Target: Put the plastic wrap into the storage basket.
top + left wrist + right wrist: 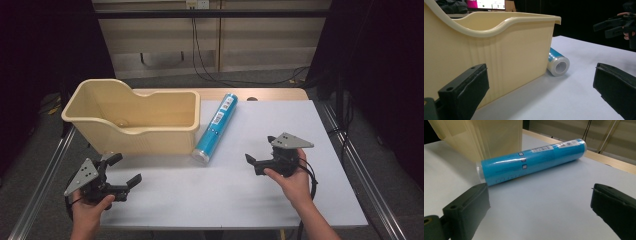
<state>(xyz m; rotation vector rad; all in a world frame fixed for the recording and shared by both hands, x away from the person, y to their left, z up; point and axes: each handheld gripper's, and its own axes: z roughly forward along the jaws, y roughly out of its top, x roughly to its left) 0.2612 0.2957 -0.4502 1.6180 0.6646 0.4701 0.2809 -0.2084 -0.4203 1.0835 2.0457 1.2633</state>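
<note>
A cream plastic bin (150,132) stands at the back left of the white table top (235,195). A blue roll in clear wrap (215,127) lies on its side against the bin's right wall. The left gripper view shows the bin wall (506,57) close up and the roll's open end (560,66) beyond it. The roll (531,161) lies lengthwise across the right gripper view, with the bin (486,135) behind it. My left gripper (124,170) is open near the front left, in front of the bin. My right gripper (260,152) is open, to the right of the roll's near end. Both hold nothing.
The table has metal rails along both sides (40,175) and a wooden strip at the back (270,94). Cables (210,70) hang on the wall behind. The other gripper (616,26) appears far off at the upper right of the left gripper view.
</note>
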